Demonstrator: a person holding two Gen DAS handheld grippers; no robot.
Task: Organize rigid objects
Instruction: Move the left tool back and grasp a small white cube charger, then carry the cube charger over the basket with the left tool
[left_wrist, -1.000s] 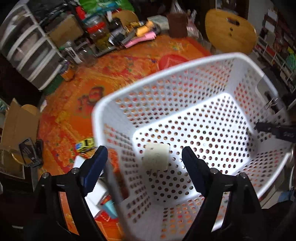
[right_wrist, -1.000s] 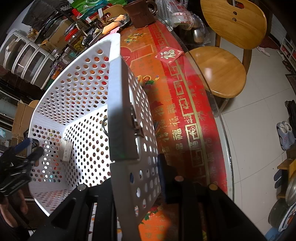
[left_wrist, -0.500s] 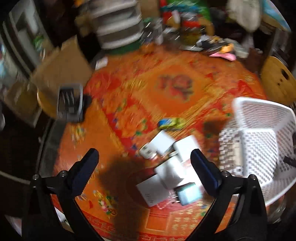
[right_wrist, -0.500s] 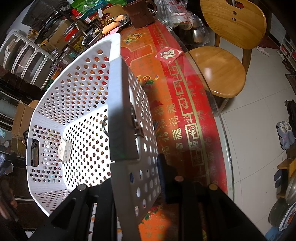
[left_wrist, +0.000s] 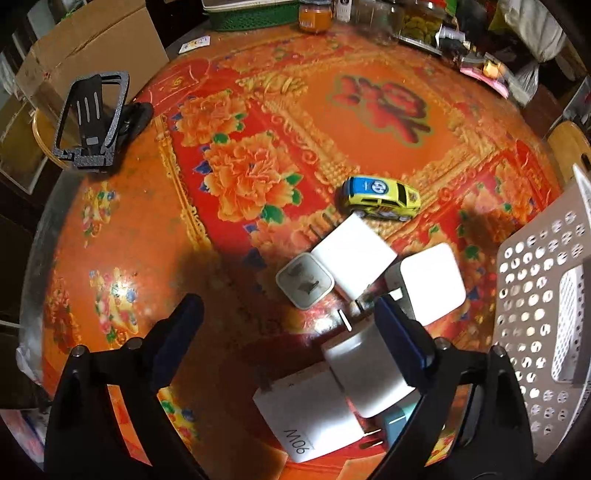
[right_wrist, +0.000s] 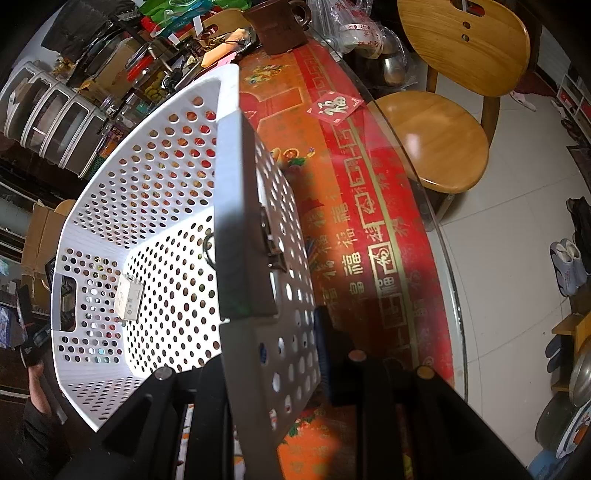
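Left tongs (left_wrist: 291, 328) wide | white chargers (left_wrist: 354, 258) just beyond, right fingertip (left_wrist: 402, 332) overlapping

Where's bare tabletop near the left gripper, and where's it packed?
Free: tablecloth between the phone stand and the toy car, and under the left gripper's left finger. Crowded: white chargers clustered between car and basket.
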